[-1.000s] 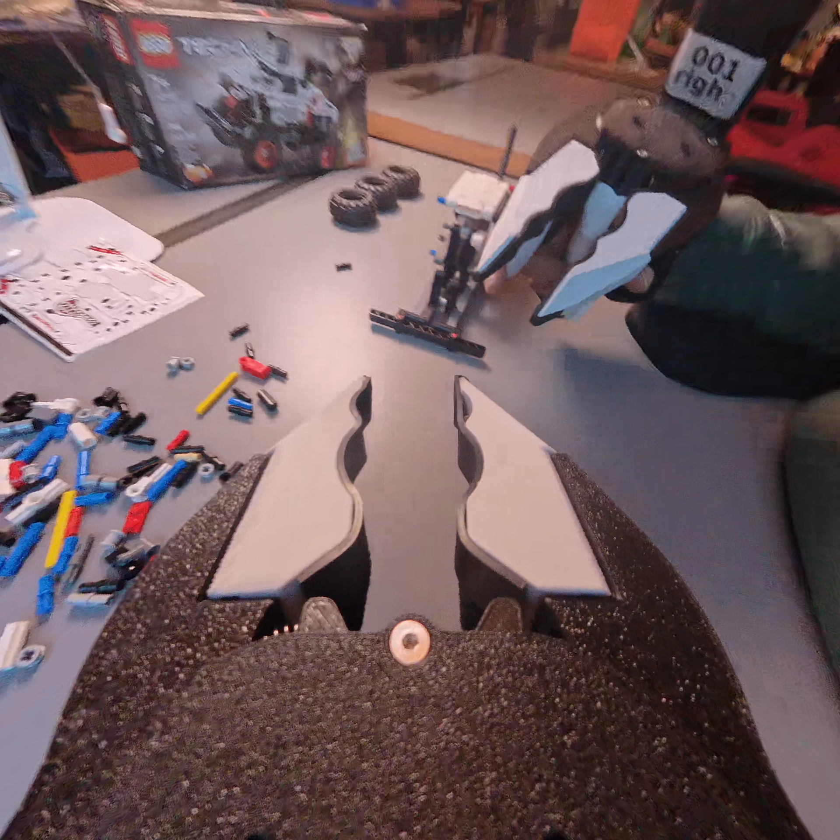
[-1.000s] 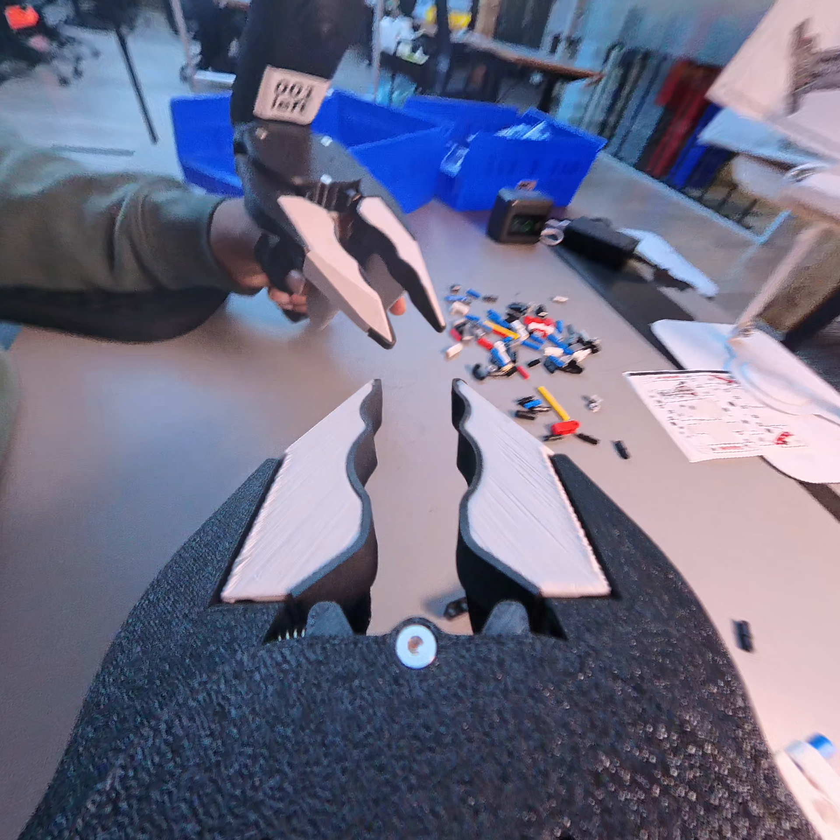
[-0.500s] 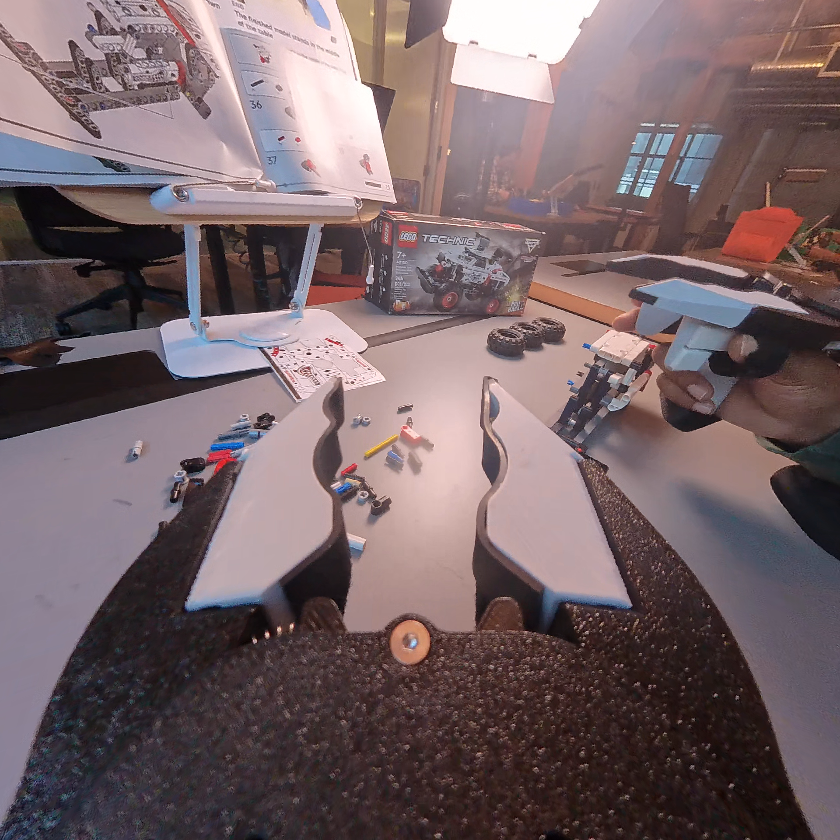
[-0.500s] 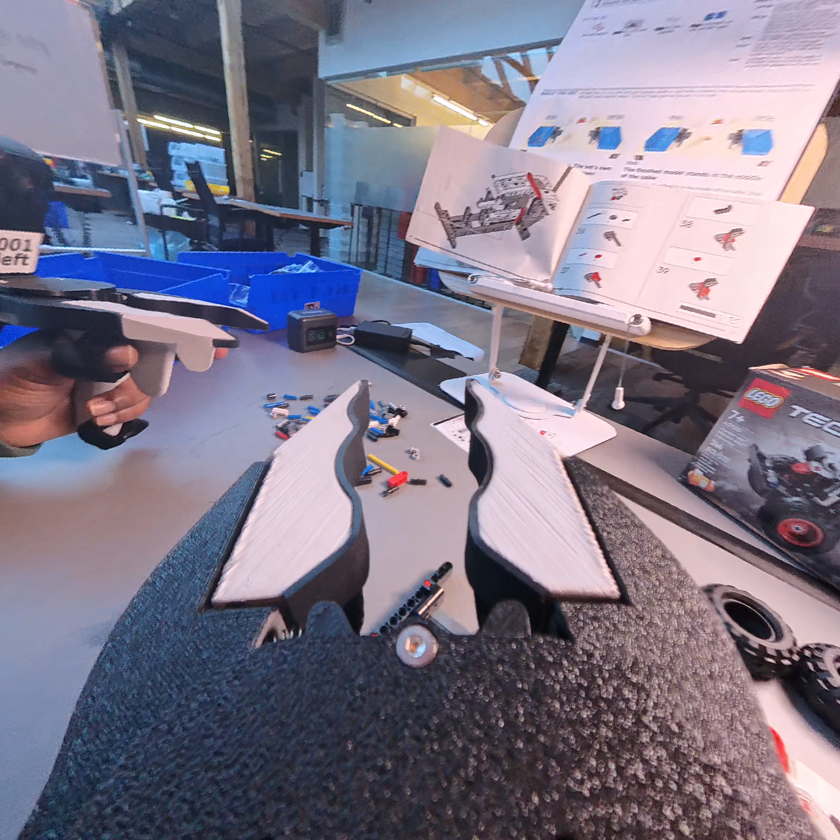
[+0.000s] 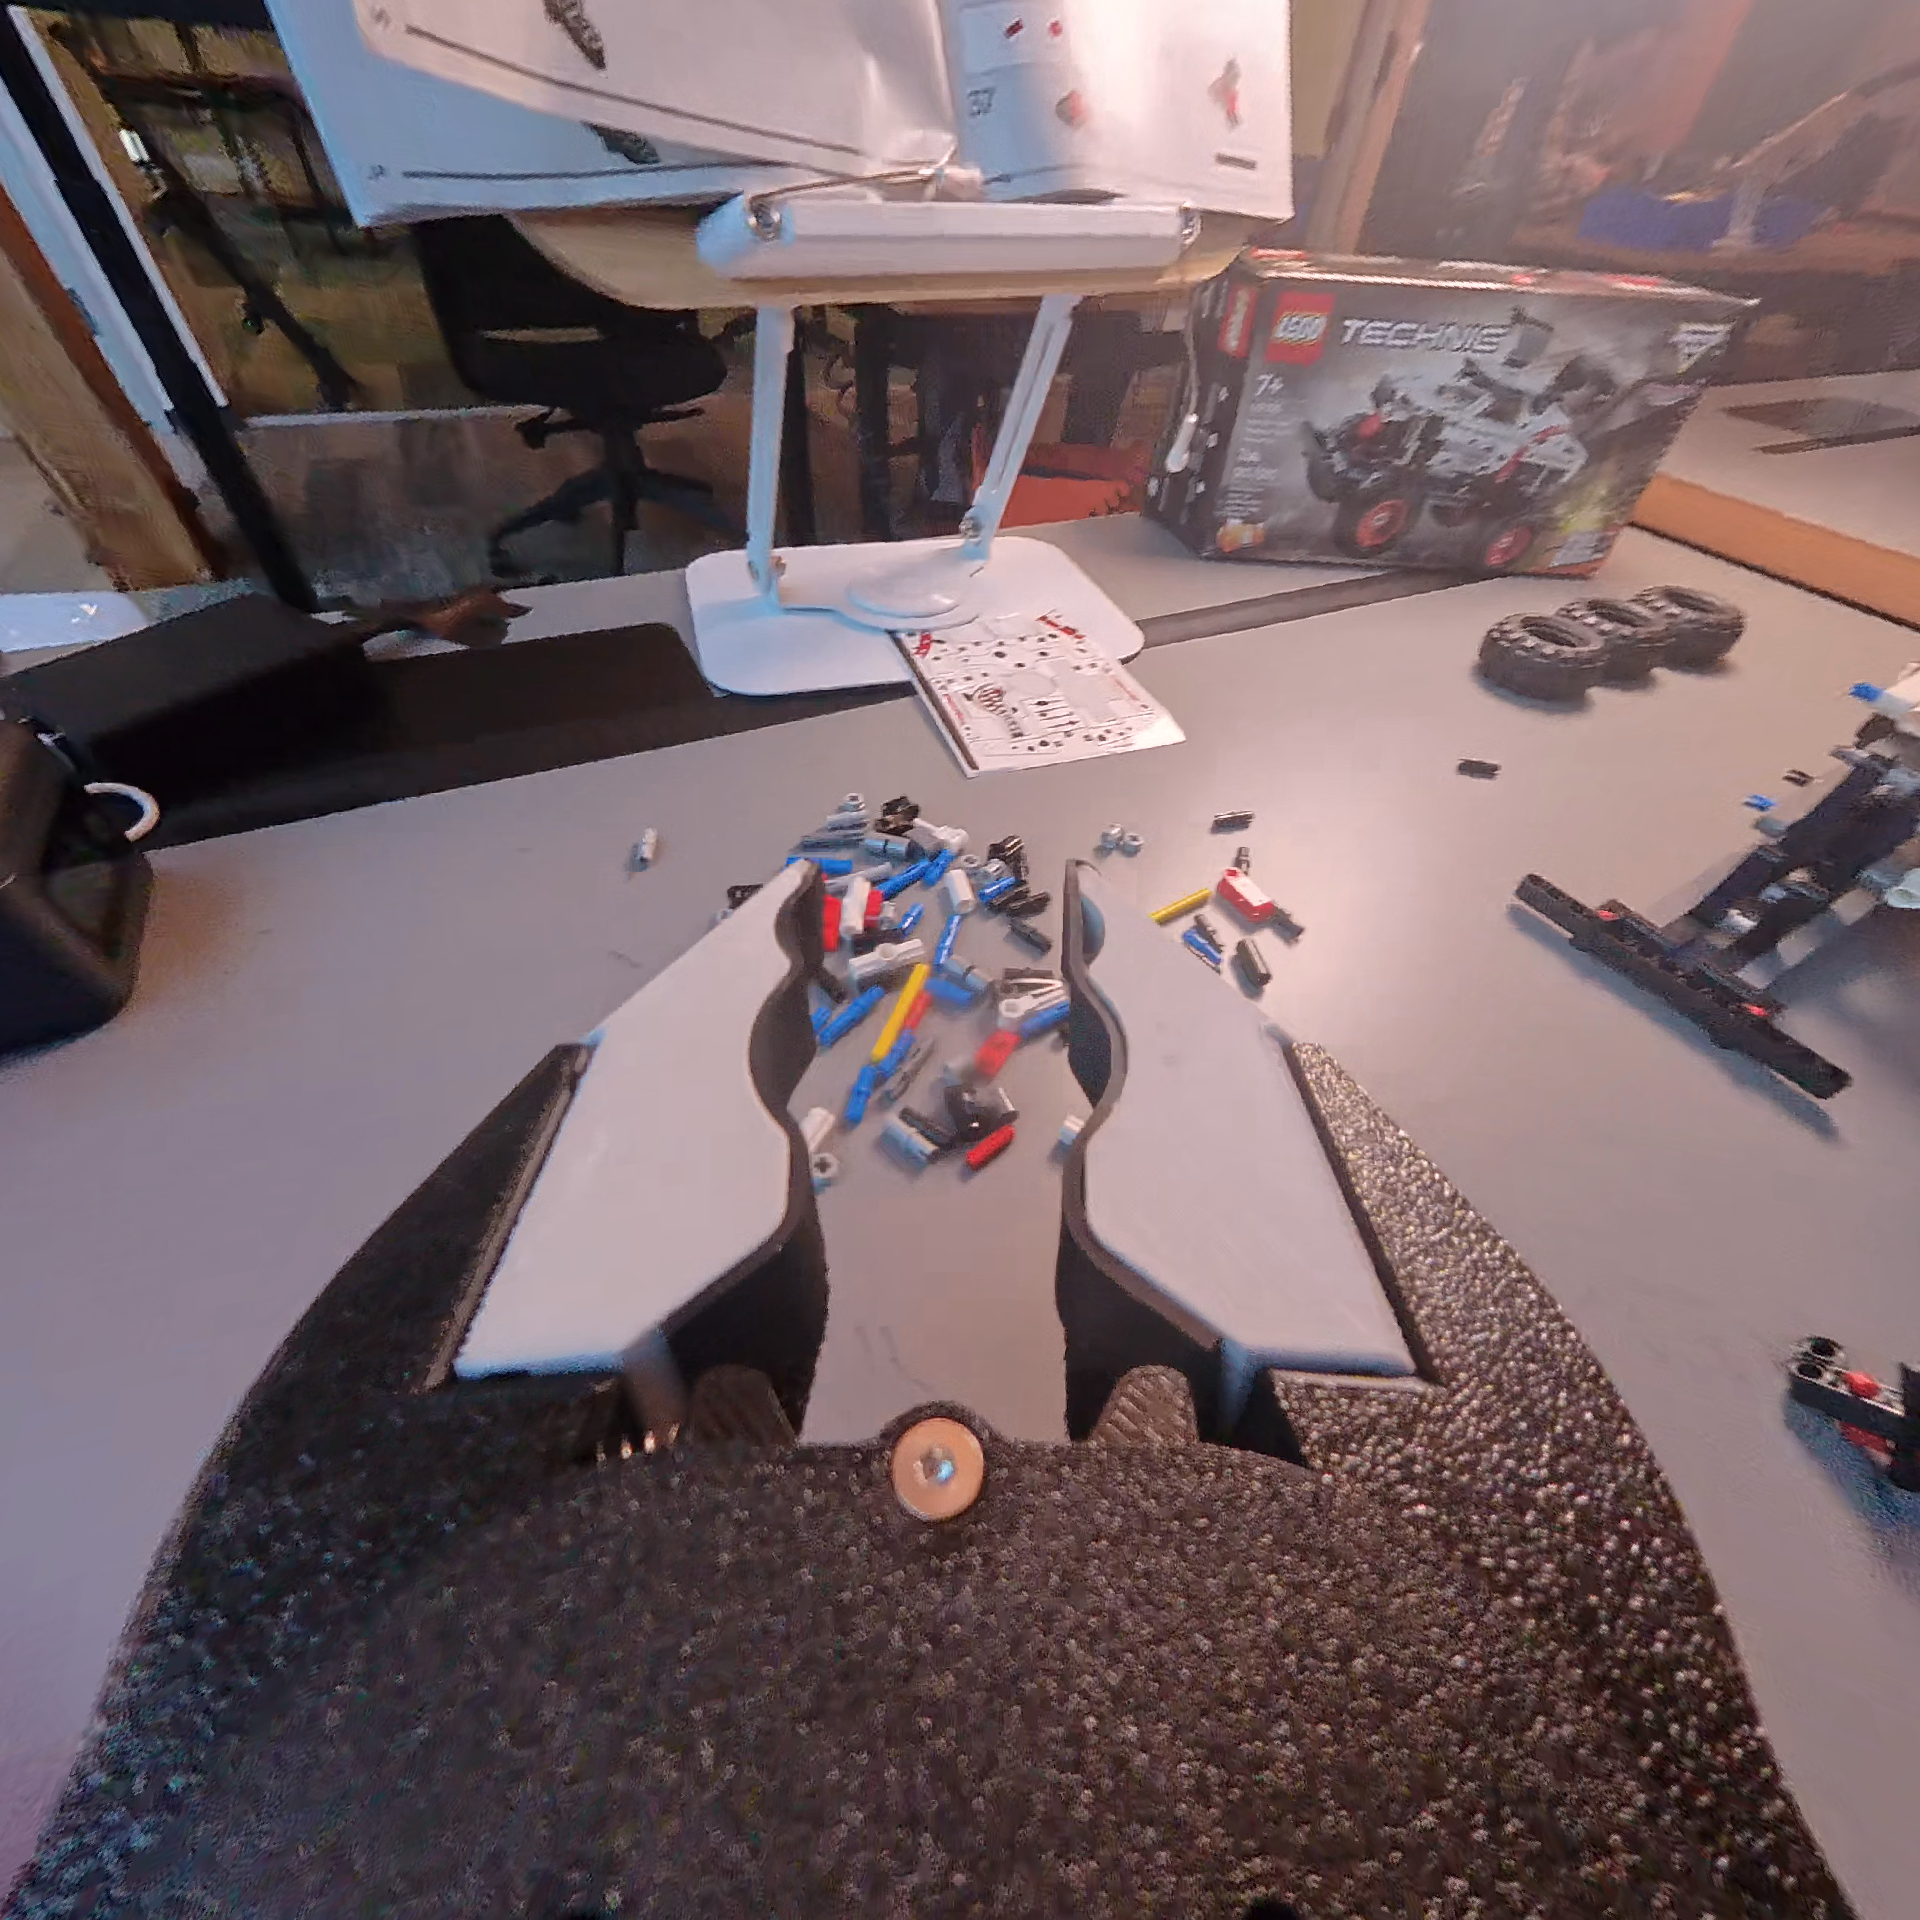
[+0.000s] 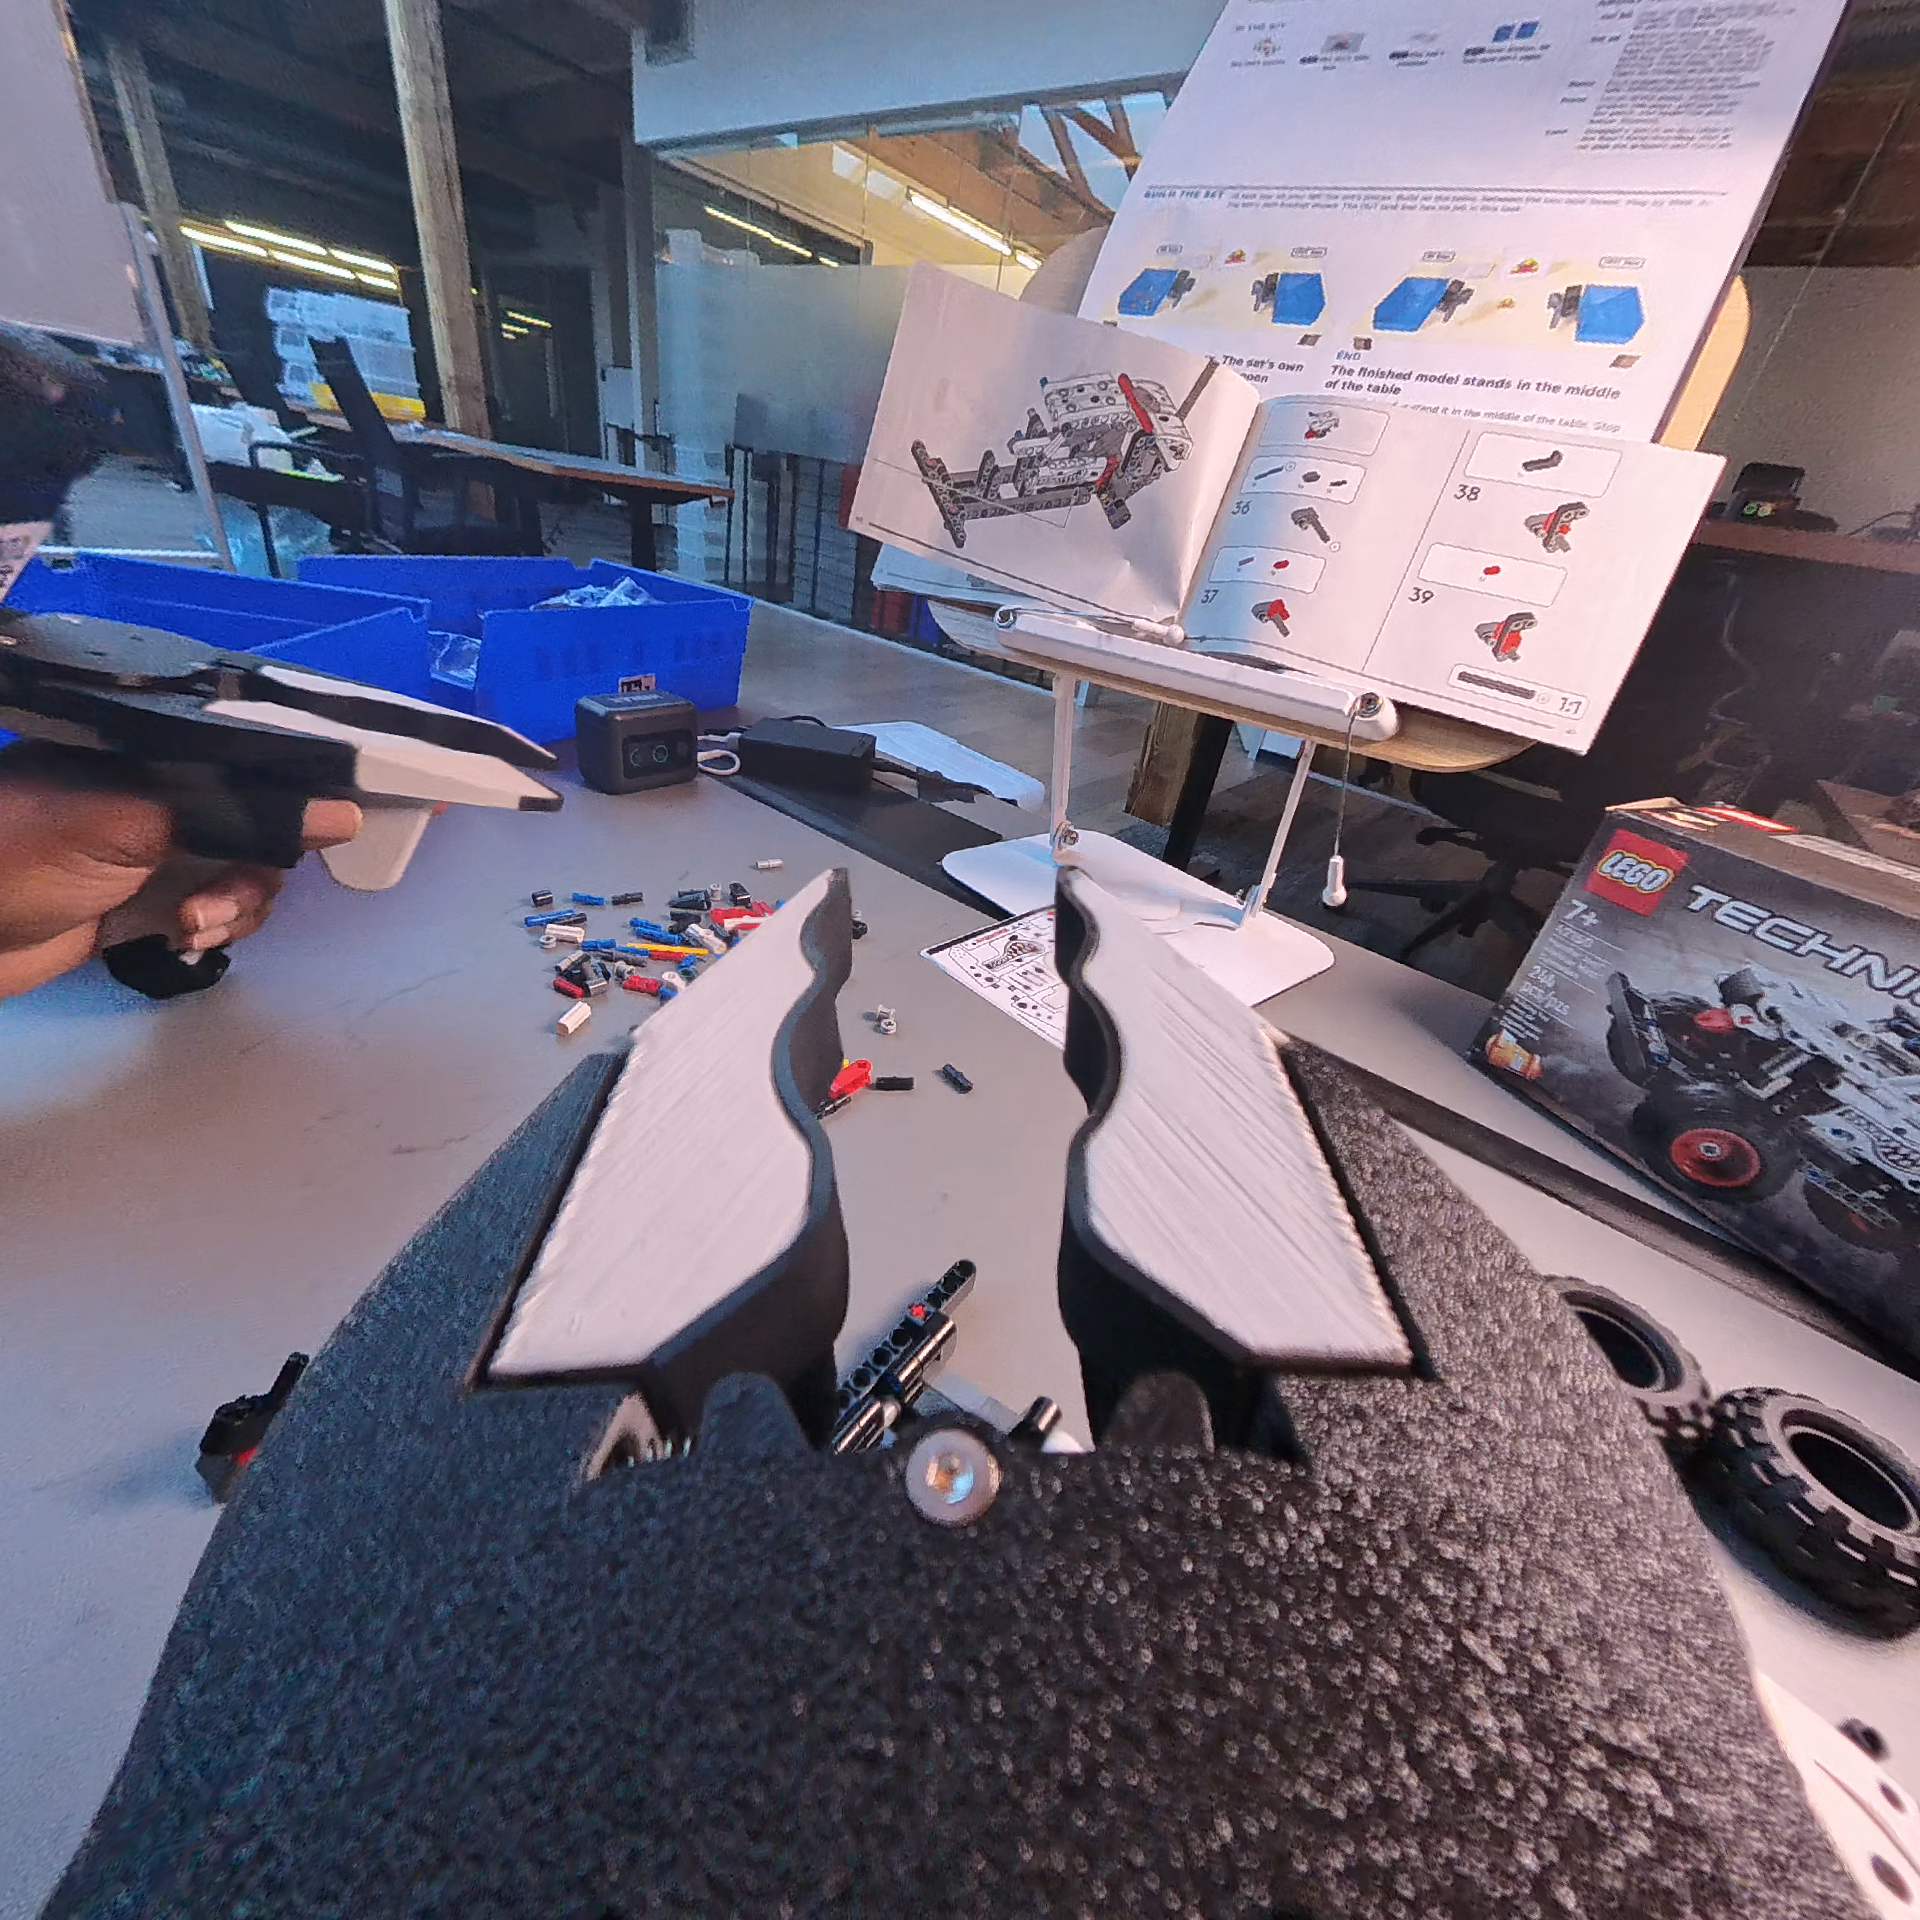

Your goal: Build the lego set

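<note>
In the left wrist view, your left hand-held gripper [image 5: 935,914] hangs above the table [image 5: 364,987] with its fingers spread wide and nothing between them. The loose pile of small parts [image 5: 914,987] lies straight ahead, framed in the gap between the fingers, so a plain forward-and-down reach should meet it. A yellow axle [image 5: 902,1023] in the pile runs roughly along your line of reach, which I judge would want a turned wrist to pinch it across its width. The half-built chassis [image 5: 1714,935] sits well off to the right, its long black beam slanting toward the near right. A small black and red sub-assembly [image 5: 1860,1397] lies near the right edge, and three tyres [image 5: 1610,639] rest beyond, before the set's box [image 5: 1455,416].

In the right wrist view, your right hand-held gripper [image 6: 951,914] is also spread wide and empty. It points at the open instruction booklet [image 6: 1247,499] on its white stand [image 6: 1143,894]. Part of the chassis [image 6: 914,1340] shows just under its fingers, close to the palm, so this hand is the nearer one to the model. The parts pile [image 6: 644,945] lies ahead and left, closer to your left hand-held gripper [image 6: 520,774], which shows at the left edge, held level above the table. I judge the left hand best placed to fetch a part.
</note>
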